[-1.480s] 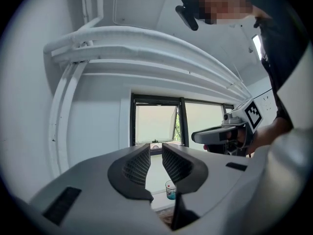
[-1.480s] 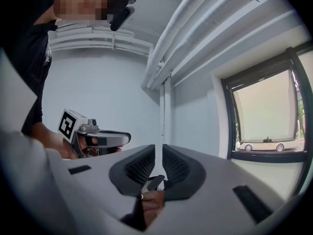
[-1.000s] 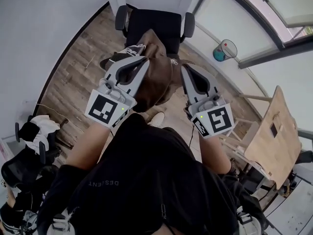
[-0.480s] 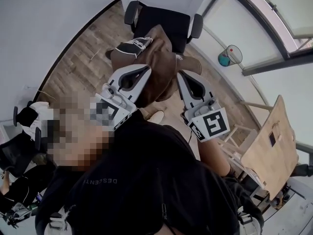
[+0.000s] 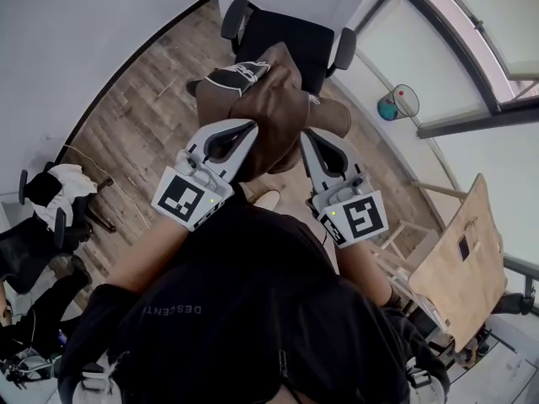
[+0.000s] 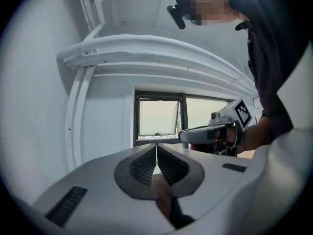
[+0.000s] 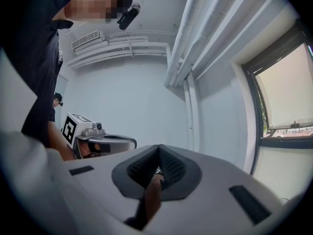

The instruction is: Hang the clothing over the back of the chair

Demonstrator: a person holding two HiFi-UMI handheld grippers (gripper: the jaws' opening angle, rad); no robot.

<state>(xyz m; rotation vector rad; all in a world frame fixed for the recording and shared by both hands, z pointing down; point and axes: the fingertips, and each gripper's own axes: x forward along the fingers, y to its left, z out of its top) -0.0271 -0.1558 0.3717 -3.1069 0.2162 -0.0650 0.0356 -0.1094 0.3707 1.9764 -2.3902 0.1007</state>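
Jaws of the left gripper (image 5: 249,126) and right gripper (image 5: 306,135) clamp the brown clothing (image 5: 274,99), the right's just eased slightly, the garment bunched between them at the black chair (image 5: 286,32)'s near edge, wood floor (image 5: 143,124) open alongside.

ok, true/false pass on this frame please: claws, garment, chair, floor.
1. The left claw is shut on the brown garment. True.
2. The right claw is open and empty. False: it pinches the same garment, though its jaws have just opened a touch.
3. The garment is draped over the back of the black office chair. False: it hangs bunched from the two claws, not yet on the chair.
4. The chair has two armrests. True.
5. The floor is carpeted. False: it is wood planks.
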